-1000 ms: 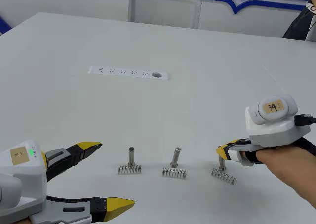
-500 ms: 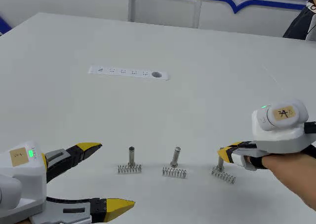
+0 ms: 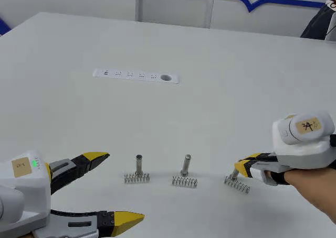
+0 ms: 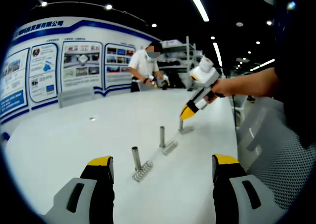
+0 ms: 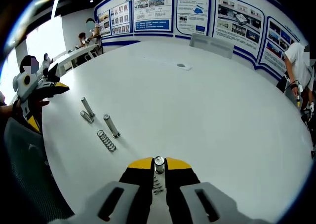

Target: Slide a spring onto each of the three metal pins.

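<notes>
Three short metal pins stand in a row on the white table: left pin (image 3: 139,164), middle pin (image 3: 186,164), right pin (image 3: 234,174). A spring lies at the foot of each: left spring (image 3: 137,179), middle spring (image 3: 185,182), right spring (image 3: 237,185). My right gripper (image 3: 242,166) is low at the right pin; in the right gripper view its jaws (image 5: 158,166) are shut on the pin's top (image 5: 159,160), with the spring (image 5: 157,183) beneath them. My left gripper (image 3: 116,186) hangs wide open near the left pin (image 4: 136,157), holding nothing.
A white power strip (image 3: 136,76) lies further back on the table (image 3: 220,107). A chair (image 3: 175,10) stands at the far edge. A person (image 4: 148,68) works at the table's far end. The front edge runs just below the springs.
My right gripper has sunk and drifted slightly right, its tips coming down level with the right pin. The left gripper, the pins and the springs have stayed put.
</notes>
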The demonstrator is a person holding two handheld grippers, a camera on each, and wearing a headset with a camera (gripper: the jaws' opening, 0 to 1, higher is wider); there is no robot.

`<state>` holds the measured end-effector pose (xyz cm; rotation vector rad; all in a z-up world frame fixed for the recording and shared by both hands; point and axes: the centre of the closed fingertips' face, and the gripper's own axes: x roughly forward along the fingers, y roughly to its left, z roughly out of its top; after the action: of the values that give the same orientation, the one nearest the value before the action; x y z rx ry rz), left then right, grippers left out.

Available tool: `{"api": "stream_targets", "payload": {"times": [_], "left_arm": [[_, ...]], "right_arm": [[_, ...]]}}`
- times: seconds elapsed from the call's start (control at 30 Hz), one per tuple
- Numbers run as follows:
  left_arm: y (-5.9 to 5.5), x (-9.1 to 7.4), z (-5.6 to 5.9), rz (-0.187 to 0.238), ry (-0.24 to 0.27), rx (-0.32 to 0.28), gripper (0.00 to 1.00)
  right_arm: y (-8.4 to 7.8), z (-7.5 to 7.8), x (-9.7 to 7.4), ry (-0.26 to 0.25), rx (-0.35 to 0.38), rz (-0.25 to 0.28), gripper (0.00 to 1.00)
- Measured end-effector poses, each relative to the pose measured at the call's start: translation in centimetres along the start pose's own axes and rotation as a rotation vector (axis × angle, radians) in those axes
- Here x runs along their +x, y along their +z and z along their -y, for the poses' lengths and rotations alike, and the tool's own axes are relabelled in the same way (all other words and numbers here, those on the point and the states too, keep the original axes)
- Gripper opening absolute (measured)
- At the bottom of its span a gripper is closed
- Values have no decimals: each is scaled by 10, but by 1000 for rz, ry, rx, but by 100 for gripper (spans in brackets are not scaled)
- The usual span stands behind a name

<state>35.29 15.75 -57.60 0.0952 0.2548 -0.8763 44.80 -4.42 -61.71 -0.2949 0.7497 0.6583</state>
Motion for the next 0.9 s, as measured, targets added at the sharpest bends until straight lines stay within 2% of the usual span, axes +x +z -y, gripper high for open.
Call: {"api": "stream_targets", "payload": {"times": [0.3, 0.47, 0.73, 0.9], "left_arm": [[1, -2, 0, 5, 5, 0, 83], [0, -2, 1, 5, 2, 0, 83], [0, 0, -1, 4, -6, 4, 83], [0, 1, -1, -2, -15, 9, 83]], "right_arm": [[-1, 2, -5, 5, -10, 5, 12], [-8, 5, -10, 10, -24, 0, 13], [-34, 0, -13, 73, -108, -75, 15], [-43, -3, -10, 113, -151, -112, 15]]}}
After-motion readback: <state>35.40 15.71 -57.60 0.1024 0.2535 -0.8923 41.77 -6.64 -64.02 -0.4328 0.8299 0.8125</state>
